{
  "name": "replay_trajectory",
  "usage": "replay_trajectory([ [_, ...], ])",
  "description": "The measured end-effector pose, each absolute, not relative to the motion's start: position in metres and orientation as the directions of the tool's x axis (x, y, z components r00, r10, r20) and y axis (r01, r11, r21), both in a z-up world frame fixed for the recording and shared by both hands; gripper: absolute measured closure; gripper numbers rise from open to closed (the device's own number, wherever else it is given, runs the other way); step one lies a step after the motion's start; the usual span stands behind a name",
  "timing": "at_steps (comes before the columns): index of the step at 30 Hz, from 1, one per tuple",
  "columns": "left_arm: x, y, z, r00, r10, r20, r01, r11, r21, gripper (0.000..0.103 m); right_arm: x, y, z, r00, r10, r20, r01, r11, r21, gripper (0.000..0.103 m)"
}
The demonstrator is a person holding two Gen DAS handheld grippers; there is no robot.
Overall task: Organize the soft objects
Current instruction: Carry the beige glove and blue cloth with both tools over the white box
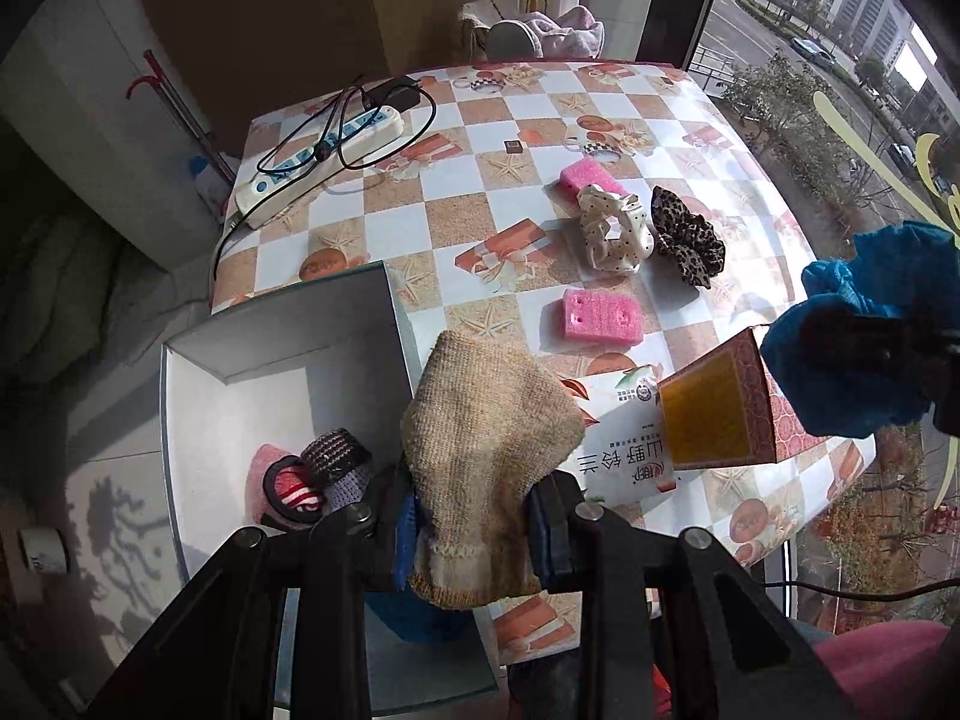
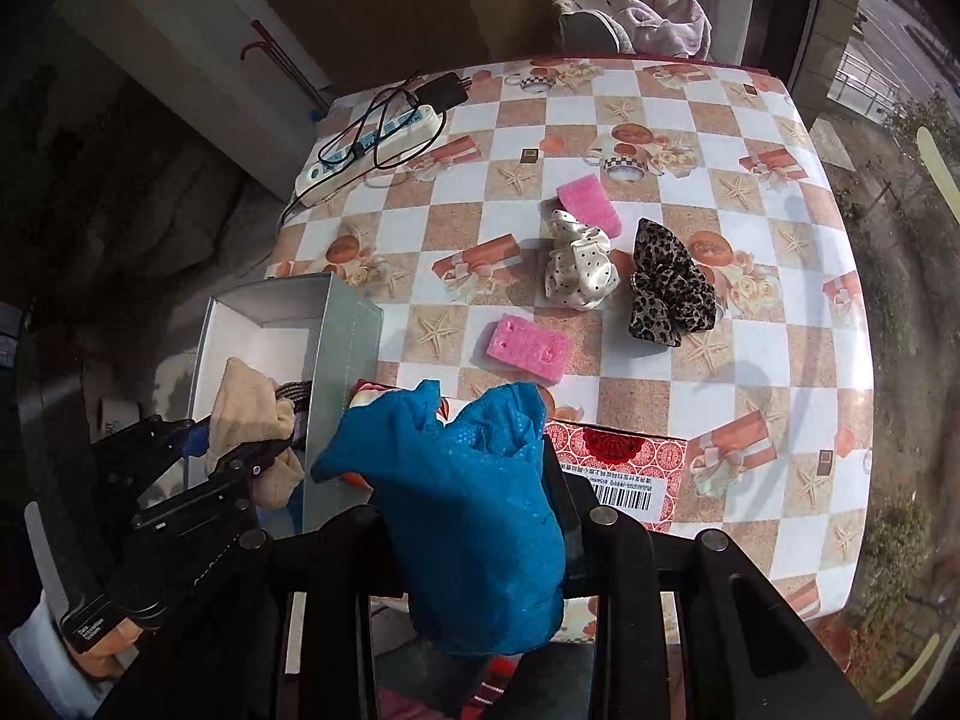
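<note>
My left gripper [image 1: 474,522] is shut on a tan knitted sock [image 1: 486,450], held over the right wall of an open grey box [image 1: 288,330]. In the right wrist view the same gripper [image 2: 240,450] grips the tan sock [image 2: 249,414] above the box [image 2: 336,336]. My right gripper [image 2: 480,522] is shut on a blue sock [image 2: 468,492], seen as a blue bundle [image 1: 870,336] at the right of the left wrist view. Several rolled socks [image 1: 318,474] lie in the box. Two pink sponges [image 2: 528,348] [image 2: 591,204], a white dotted scrunchie [image 2: 579,267] and a leopard scrunchie [image 2: 669,288] lie on the table.
A checked tablecloth [image 2: 750,360] covers the table. A white power strip with black cables [image 2: 378,144] lies at the far left corner. A red patterned carton [image 2: 624,462] and a white packet [image 1: 624,450] sit near the front edge. A window is on the right.
</note>
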State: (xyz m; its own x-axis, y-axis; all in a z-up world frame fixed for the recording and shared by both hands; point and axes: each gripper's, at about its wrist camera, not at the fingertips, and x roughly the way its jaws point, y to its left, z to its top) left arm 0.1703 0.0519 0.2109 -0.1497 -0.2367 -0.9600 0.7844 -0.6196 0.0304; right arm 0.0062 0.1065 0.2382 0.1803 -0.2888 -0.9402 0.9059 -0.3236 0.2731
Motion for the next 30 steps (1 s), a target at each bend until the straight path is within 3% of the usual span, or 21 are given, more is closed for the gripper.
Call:
replay_trajectory([
  [14,0.225,0.045,0.224,-0.149,-0.287,-0.946,0.851,-0.525,0.025,0.07,0.091,0.081,0.232,0.224,-0.216,-0.95,0.96,-0.118,0.253,0.07],
  [30,0.255,0.041,0.228,-0.154,-0.302,-0.941,0.886,-0.464,0.004,0.07,0.116,0.072,0.234,0.22,-0.199,-0.955,0.969,-0.07,0.237,0.07],
])
